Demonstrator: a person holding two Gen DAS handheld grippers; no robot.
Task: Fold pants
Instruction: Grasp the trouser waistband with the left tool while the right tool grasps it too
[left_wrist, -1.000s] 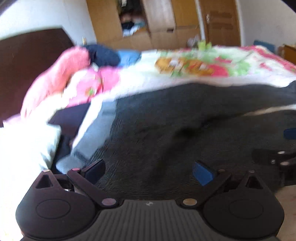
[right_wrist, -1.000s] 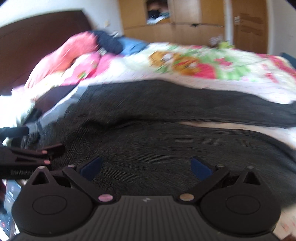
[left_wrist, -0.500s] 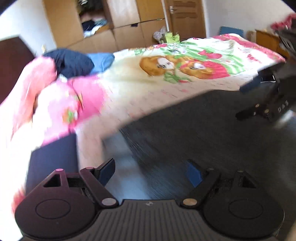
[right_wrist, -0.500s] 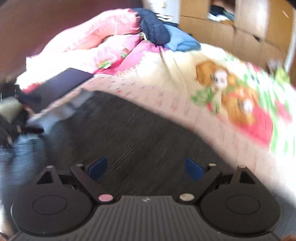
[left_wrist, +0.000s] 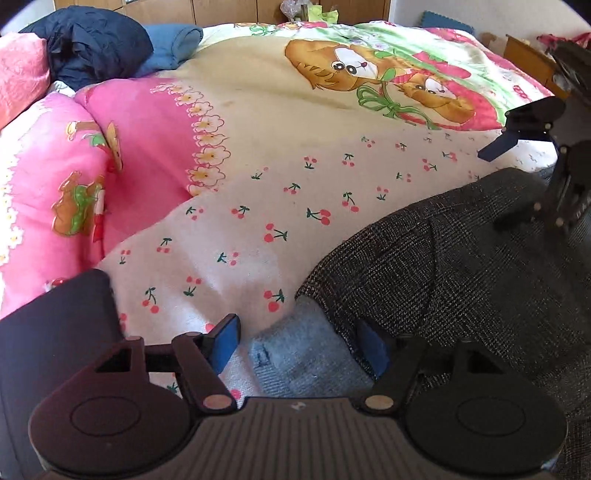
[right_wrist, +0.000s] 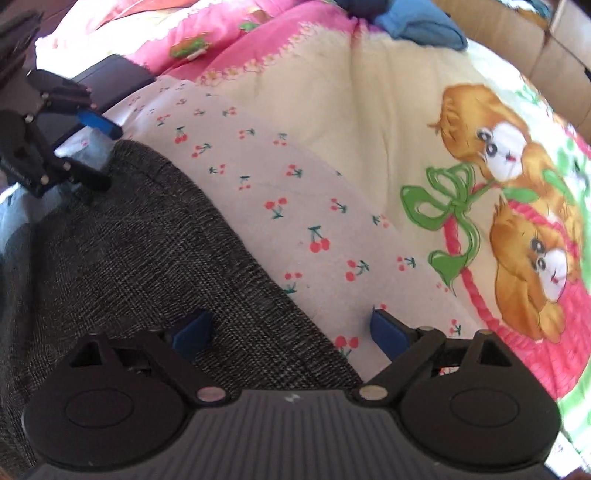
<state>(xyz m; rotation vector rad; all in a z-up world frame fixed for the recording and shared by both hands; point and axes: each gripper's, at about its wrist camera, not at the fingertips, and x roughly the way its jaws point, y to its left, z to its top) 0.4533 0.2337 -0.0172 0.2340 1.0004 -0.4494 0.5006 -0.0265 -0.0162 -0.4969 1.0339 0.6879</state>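
The dark grey checked pants (left_wrist: 461, 266) lie flat on the cherry-print bedsheet (left_wrist: 258, 206), filling the lower right of the left view and the lower left of the right view. They look soft and floppy, with a pale blue lining (left_wrist: 303, 354) showing at the edge. The left gripper (left_wrist: 299, 341) has just been closing, its jaws either side of that edge, not yet pinching. The right gripper (right_wrist: 291, 330) is spread wide over the pants' edge. Grab the hem with both.
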